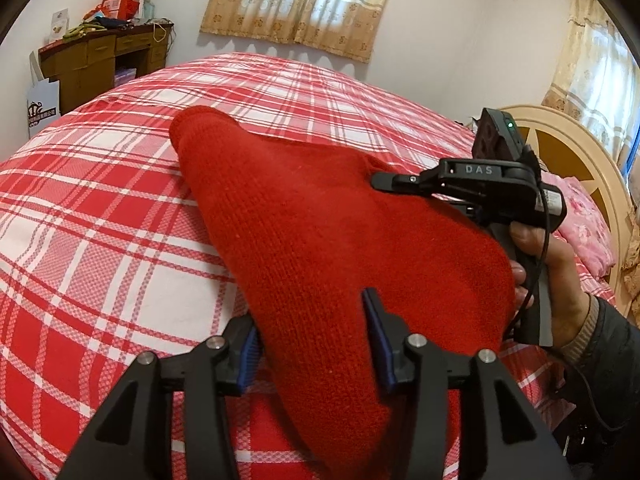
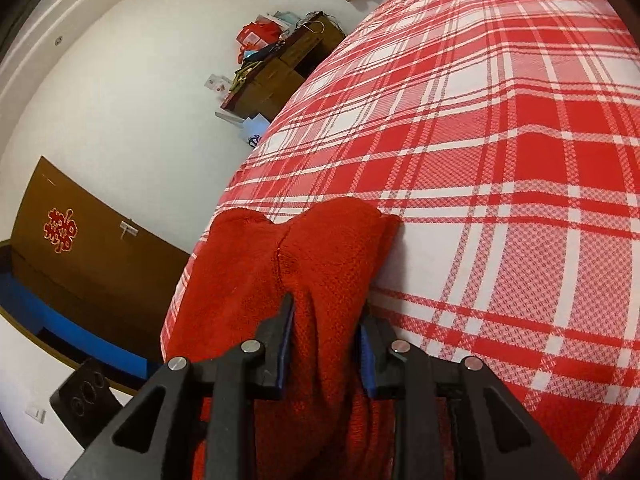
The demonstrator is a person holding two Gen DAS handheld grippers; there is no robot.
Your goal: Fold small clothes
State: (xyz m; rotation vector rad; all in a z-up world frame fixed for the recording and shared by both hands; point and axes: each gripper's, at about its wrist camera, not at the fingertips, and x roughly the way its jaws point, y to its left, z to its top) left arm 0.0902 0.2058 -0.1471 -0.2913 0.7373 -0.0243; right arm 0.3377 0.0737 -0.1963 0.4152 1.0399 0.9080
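Note:
A red knitted garment [image 1: 320, 240] lies on the red-and-white plaid bed [image 1: 100, 240], partly folded over itself. My left gripper [image 1: 312, 332] stands with its jaws apart around the garment's near end; fabric lies between the blue pads [image 1: 376, 340]. My right gripper [image 1: 384, 182] reaches onto the garment from the right, held in a hand. In the right wrist view the garment [image 2: 312, 264] bunches up between my right gripper's [image 2: 326, 328] fingers, which close on a fold of it.
A brown wooden desk [image 1: 100, 60] with clutter stands at the far left corner. A cream headboard [image 1: 580, 152] and a pink pillow [image 1: 584, 220] are at the right. A white paper bag [image 1: 42, 106] leans by the desk. A brown door [image 2: 80, 248] is beyond the bed edge.

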